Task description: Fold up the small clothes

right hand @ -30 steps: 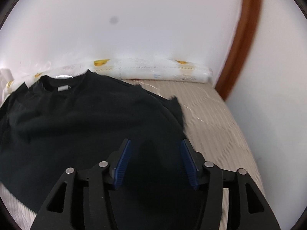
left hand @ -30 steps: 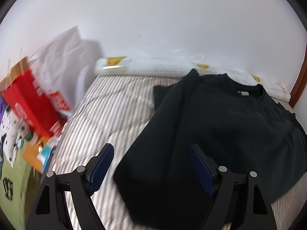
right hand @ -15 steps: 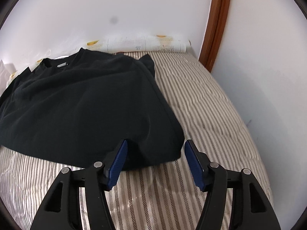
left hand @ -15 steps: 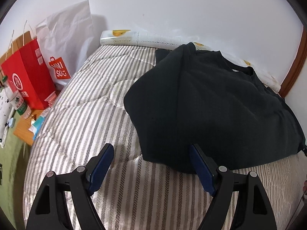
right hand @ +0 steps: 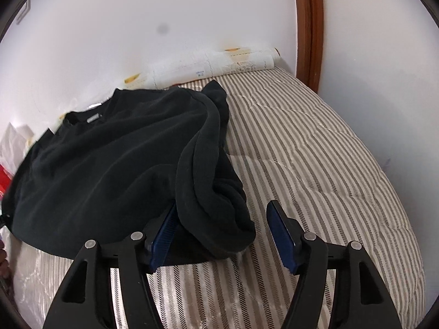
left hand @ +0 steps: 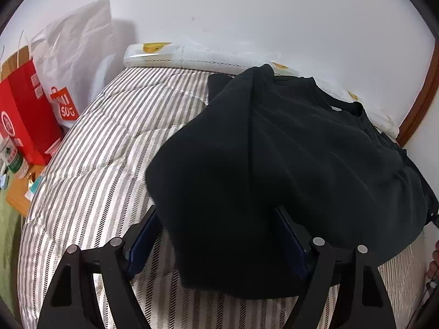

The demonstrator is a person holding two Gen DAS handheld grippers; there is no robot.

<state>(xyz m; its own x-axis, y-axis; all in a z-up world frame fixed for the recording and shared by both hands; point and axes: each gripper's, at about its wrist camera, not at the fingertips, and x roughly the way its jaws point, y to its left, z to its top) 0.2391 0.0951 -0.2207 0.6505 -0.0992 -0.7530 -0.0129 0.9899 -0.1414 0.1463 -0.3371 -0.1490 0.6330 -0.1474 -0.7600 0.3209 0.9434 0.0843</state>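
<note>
A black long-sleeved top point(left hand: 288, 164) lies on the striped mattress point(left hand: 109, 150), collar toward the wall. My left gripper point(left hand: 216, 235) is open, and the top's near left hem corner lies between its blue pads and hides their tips. In the right wrist view the top point(right hand: 109, 164) lies left of centre, with a bunched fold of its right side point(right hand: 216, 205) between the open fingers of my right gripper point(right hand: 222, 227). Neither gripper is closed on the cloth.
A white rolled pad with yellow prints point(left hand: 192, 57) lies along the wall at the head of the mattress. Red and white shopping bags point(left hand: 41, 104) stand on the left. A wooden door frame point(right hand: 307, 27) stands at the right corner.
Both grippers pulled back, then came forward again to the near hem. The top's right side is now bunched between the right fingers. Both stay open.
</note>
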